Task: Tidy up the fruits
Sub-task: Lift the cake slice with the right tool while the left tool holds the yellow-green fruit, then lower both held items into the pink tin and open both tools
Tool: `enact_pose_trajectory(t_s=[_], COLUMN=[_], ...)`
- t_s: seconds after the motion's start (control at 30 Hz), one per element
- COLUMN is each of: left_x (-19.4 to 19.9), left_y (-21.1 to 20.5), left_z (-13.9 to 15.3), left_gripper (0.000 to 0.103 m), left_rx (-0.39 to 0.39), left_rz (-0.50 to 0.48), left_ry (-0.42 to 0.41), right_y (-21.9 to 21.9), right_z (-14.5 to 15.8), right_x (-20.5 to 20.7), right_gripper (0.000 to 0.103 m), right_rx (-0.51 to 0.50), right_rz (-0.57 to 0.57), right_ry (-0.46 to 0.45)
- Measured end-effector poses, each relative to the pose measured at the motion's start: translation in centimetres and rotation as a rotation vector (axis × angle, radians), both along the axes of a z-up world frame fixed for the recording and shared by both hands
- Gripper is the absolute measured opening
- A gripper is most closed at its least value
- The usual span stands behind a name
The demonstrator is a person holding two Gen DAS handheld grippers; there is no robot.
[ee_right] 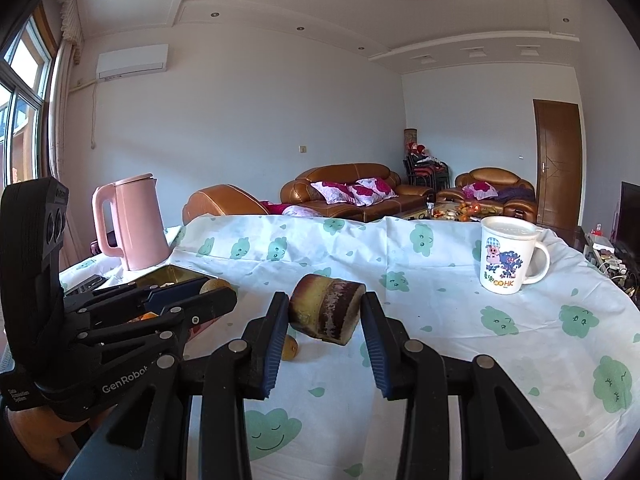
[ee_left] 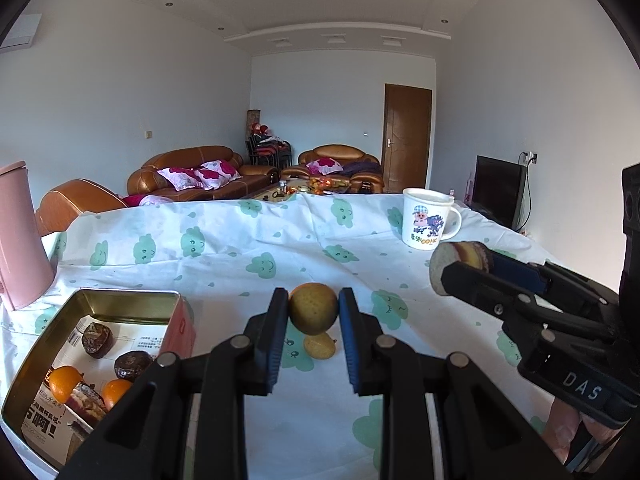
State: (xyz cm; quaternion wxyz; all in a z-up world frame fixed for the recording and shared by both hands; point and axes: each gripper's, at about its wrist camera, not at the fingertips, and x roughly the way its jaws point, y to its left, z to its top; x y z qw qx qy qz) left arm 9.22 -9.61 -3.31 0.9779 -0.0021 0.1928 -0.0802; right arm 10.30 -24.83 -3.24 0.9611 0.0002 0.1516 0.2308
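Left wrist view
Left gripper (ee_left: pixel 313 307): its two pads are clamping a round yellow-green fruit (ee_left: pixel 313 309), holding it above the cloud-print tablecloth (ee_left: pixel 240 248).
Small yellow fruit (ee_left: pixel 319 345): lying on the cloth just below the held one.
Tin box (ee_left: pixel 96 308): sitting open at lower left, holding two dark brown fruits (ee_left: pixel 97 340), two oranges (ee_left: pixel 64 380) and a cut brown-skinned piece on printed paper.
Right gripper (ee_left: pixel 460 270): coming in from the right, gripping a cut chunk of sugarcane (ee_left: pixel 444 264) above the cloth.
Mug (ee_left: pixel 430 218): standing behind it, near the table's far edge.

Right wrist view
Right gripper (ee_right: pixel 326 314): jaws are pressing on both sides of the sugarcane chunk (ee_right: pixel 326 314), lifted off the cloth.
Left gripper (ee_right: pixel 218 294): reaching in from the left, closed on the round fruit (ee_right: pixel 212 285), over the tin box (ee_right: pixel 168 276).
Small yellow fruit (ee_right: pixel 290 348): partly hidden behind the left finger.
Pink kettle (ee_right: pixel 134 222): standing at far left.
Cartoon mug (ee_right: pixel 508 258): standing upright at right.
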Motion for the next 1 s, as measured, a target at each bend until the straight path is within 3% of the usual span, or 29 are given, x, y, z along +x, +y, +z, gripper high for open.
enact_pose_trajectory(t_s=[0.3,1.0], left_x=[-0.2,-0.5], left_y=[0.7,3.4], left_z=[0.1,0.3], left_gripper=[0.027,0.027], left_rx=[0.000,-0.007], left_rz=[0.020,0.062], left_ry=[-0.010,0.011], right_y=[0.0,4.6], right_z=[0.2,1.1], right_x=[-0.4,0.3], right_gripper=[0.039,0.039], right_rx=[-0.015,-0.049], right_rz=[-0.002,0.076], right_ry=[-0.011,-0.004])
